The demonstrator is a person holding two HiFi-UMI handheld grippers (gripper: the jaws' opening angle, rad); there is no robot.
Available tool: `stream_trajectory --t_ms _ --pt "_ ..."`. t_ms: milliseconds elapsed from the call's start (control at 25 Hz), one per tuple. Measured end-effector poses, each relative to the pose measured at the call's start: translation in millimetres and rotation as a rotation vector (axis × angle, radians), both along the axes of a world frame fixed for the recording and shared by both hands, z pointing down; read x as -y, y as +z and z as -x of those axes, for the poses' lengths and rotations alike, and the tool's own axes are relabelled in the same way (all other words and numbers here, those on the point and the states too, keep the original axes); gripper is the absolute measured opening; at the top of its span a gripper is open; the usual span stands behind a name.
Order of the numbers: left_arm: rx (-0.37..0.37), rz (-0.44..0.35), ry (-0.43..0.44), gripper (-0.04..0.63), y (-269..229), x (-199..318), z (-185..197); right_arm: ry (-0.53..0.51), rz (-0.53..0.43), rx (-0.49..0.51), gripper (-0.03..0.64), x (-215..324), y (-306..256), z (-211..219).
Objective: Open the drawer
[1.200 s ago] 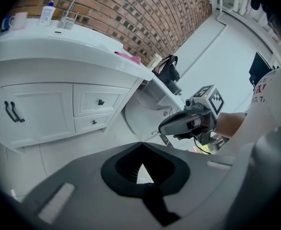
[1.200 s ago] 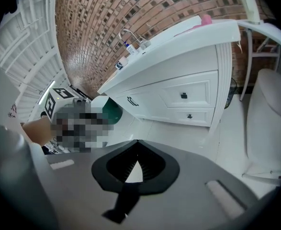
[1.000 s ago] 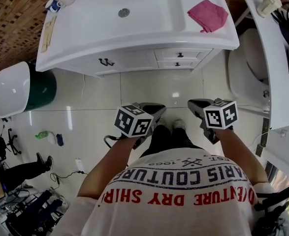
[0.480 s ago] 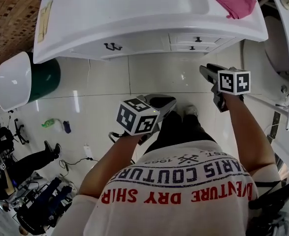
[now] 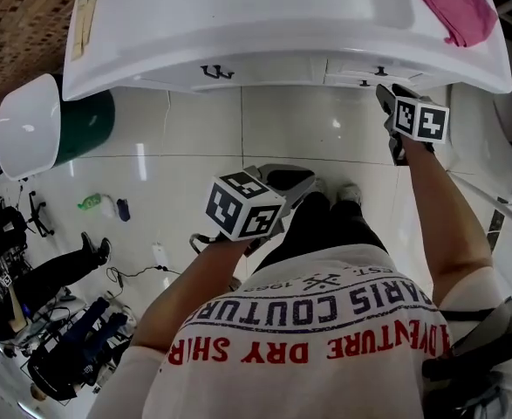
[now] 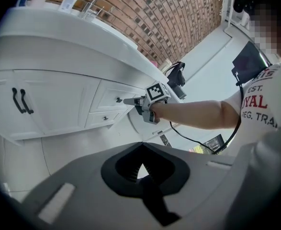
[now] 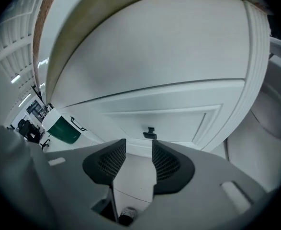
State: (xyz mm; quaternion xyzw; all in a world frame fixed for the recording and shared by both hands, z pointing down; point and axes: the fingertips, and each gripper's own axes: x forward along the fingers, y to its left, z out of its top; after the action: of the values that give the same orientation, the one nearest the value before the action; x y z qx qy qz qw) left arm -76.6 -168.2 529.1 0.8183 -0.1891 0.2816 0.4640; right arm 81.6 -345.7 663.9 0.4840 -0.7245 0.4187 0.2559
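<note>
The white vanity [image 5: 194, 55] has two small drawers at its right end, each with a dark knob. The upper drawer [image 7: 164, 116] fills the right gripper view, its knob [image 7: 150, 133] just beyond the fingertips. My right gripper [image 7: 139, 145] is opening, with nothing between its jaws. In the head view it [image 5: 385, 92] points at the drawer knobs [image 5: 379, 72]. My left gripper [image 5: 299, 182] hangs back over the floor, shut and empty. Its own view shows the pads closed [image 6: 141, 147] and the right gripper [image 6: 130, 101] at the upper drawer [image 6: 112, 96].
A pink cloth [image 5: 469, 7] lies on the countertop. Cabinet door handles [image 5: 216, 72] sit left of the drawers. A green bin [image 5: 85, 129] with a white lid stands at the left, a toilet [image 5: 500, 147] at the right. A person [image 5: 55, 273] sits on the floor at far left.
My right gripper has travelled up the picture from beside my body to the drawer fronts. The left gripper has shifted only a little. The vanity now sits closer in the head view.
</note>
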Motion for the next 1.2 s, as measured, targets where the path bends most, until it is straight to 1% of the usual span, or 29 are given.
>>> stream_trajectory --t_ms 120,320,520,640,720,800,960,1200 --pt "0.013 0.014 -0.012 -0.017 5.3 -4.8 12.2 0.02 0.014 -0.026 0.17 14.0 16.9 2.0" --pt "0.03 0.052 -0.023 -0.015 18.2 -19.3 24.8 0.124 0.059 -0.078 0.174 30.0 38.4 -4.7" --pt "0.024 0.069 -0.022 -0.017 28.2 -27.4 23.8 0.119 0.066 -0.128 0.183 39.3 45.8 -8.4" --pt "0.024 0.075 -0.011 -0.017 29.0 -34.5 25.1 0.123 0.077 -0.139 0.181 37.5 48.6 -7.3" --pt "0.036 0.078 0.0 -0.017 30.5 -38.2 26.0 0.118 0.083 -0.143 0.167 37.4 48.1 -5.0" --pt "0.045 0.077 0.009 -0.015 32.0 -41.1 26.3 0.113 0.087 -0.154 0.138 37.3 46.9 -4.1" --pt "0.039 0.078 0.002 -0.015 31.9 -45.4 28.1 0.124 0.089 -0.163 0.135 35.5 46.3 -3.5" --pt "0.039 0.074 -0.002 -0.017 33.7 -49.2 27.1 0.105 0.095 -0.172 0.13 32.4 46.0 -2.6"
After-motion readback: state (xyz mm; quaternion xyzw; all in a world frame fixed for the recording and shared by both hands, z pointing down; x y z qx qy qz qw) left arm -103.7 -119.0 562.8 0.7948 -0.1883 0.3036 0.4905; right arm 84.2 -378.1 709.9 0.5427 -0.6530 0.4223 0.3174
